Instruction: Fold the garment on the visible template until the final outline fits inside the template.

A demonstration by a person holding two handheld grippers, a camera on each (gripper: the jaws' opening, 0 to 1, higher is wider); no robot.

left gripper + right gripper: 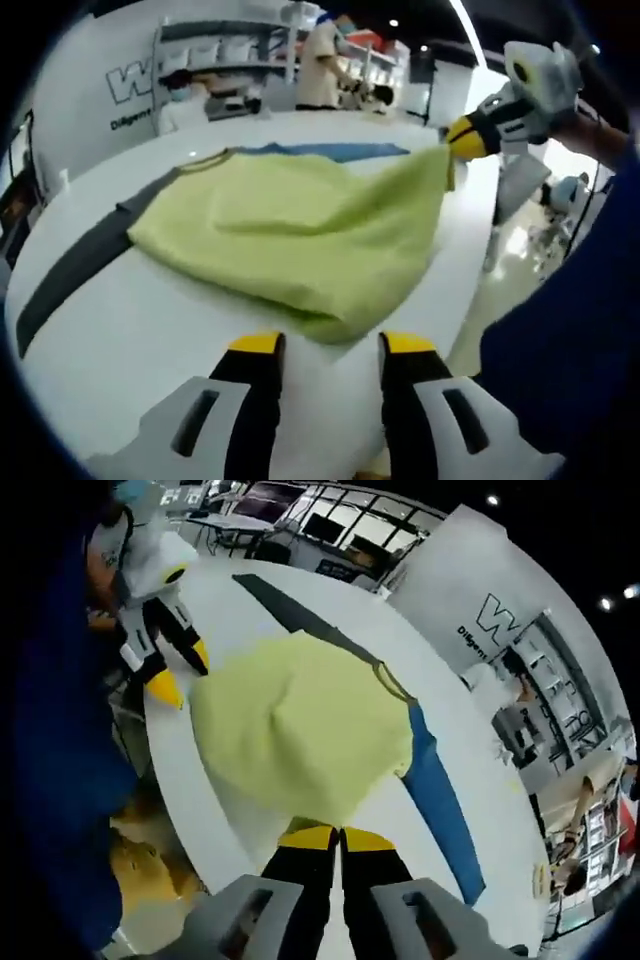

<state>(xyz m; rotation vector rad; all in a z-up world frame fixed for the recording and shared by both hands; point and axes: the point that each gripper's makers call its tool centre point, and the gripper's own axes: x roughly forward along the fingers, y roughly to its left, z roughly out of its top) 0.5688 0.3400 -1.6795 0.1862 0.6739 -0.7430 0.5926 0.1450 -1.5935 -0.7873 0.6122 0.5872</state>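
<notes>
Two grippers worked over a white table (120, 330) on which a yellow-green garment (300, 230) lay spread. In the left gripper view, a dark grey strip (75, 265) ran along the table at the left, passing under the garment's left edge, and a blue strip (340, 151) showed just beyond the garment's far edge. The garment's collar (205, 160) sat at its far left. Nearest the camera, the left gripper (330, 345) stood released, its yellow-tipped jaws apart with the garment's near edge just beyond the gap, not pinched. Farther right, the right gripper (462, 140) was clenched on the garment's far right corner, lifting the cloth off the table into a raised fold. A person's blue sleeve (570, 330) filled the right side. People stood at shelves in the background.

In the right gripper view, the left gripper (175, 680) showed at the left, jaws parted, beside the garment's (300, 730) edge. The grey strip (290, 610) ran away behind the garment, and the blue strip (435, 790) extended to the right from under it. At the bottom, the right gripper's (338, 835) jaws were pressed together on the garment's edge.
</notes>
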